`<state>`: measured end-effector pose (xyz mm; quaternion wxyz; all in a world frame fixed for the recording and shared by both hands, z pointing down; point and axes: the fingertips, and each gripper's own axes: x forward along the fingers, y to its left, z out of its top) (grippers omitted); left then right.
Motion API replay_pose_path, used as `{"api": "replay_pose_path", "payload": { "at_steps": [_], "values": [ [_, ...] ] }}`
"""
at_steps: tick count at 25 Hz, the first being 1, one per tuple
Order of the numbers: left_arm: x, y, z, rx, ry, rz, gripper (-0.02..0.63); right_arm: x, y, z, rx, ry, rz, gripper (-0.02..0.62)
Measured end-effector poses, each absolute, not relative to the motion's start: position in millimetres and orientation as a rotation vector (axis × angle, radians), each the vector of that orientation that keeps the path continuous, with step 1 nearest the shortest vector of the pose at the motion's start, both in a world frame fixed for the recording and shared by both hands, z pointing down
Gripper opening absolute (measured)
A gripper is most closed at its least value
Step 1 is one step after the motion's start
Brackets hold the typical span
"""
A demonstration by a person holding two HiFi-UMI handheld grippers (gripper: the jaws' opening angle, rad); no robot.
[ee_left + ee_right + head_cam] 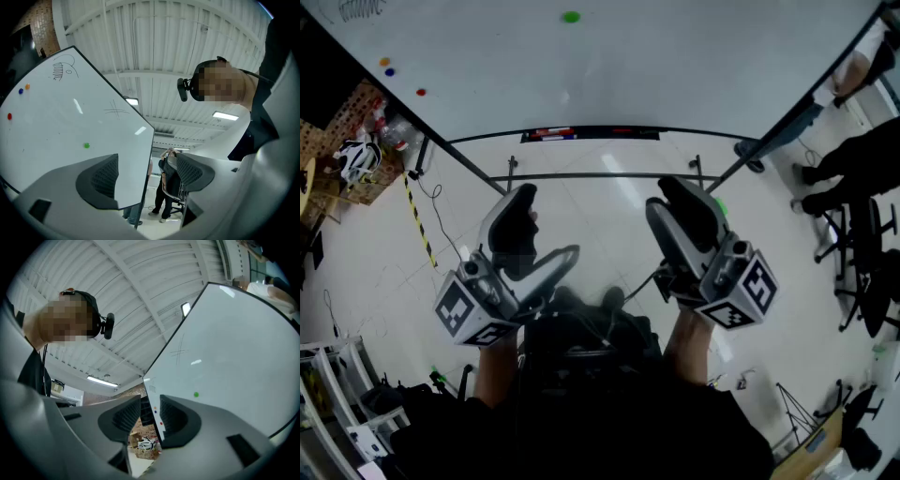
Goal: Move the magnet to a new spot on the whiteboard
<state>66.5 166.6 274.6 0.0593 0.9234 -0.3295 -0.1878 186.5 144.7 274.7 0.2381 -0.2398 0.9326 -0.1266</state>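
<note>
The green magnet (571, 17) sticks on the whiteboard (628, 66), high up near the far edge in the head view. It sits alone, well apart from both tools. Three more magnets sit far off to the left side of the board: an orange magnet (384, 62), a blue magnet (390, 71) just beside it, and a red magnet (421, 92) a bit lower.

The left tool (546, 230) is held in front of the board, near its bottom edge, and does not touch it. In the left gripper view its two jaws stand wide apart and nothing is between them. The right tool (670, 202) is held next to it, also off the board. In the right gripper view its jaws have a smaller gap, and that gap holds nothing too.

A dark tray (591, 134) runs along the bottom edge of the whiteboard. Some small red and blue things lie in it, too small to name.

On the floor (581, 206) at the left stands a cardboard box (370, 187). A white and black thing (358, 157) lies on top of it.

At the right, a person (853, 159) in dark clothes sits near the board.
</note>
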Motion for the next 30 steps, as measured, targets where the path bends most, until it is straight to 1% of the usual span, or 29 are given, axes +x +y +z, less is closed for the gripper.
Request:
{"api": "replay_pose_path", "payload": {
  "at_steps": [6,13,18,23,30],
  "values": [
    [68,169,276,2.789,-1.015,-0.568,0.382,188,145,278,-0.667,2.566,-0.341,0.133],
    [51,155,280,2.773,-1.002,-0.618,0.382,169,132,288,-0.787,2.649,-0.278,0.133],
    [18,126,288,2.744,-0.938,-0.677,0.382,135,106,294,-0.924,2.7,-0.216,0.133],
    [-43,76,292,2.73,-0.982,-0.71,0.382,75,52,293,-0.954,2.768,-0.202,0.133],
    [-70,20,292,2.788,-0.805,-0.731,0.383,39,6,287,-1.138,2.773,-0.137,0.133]
  ]
}}
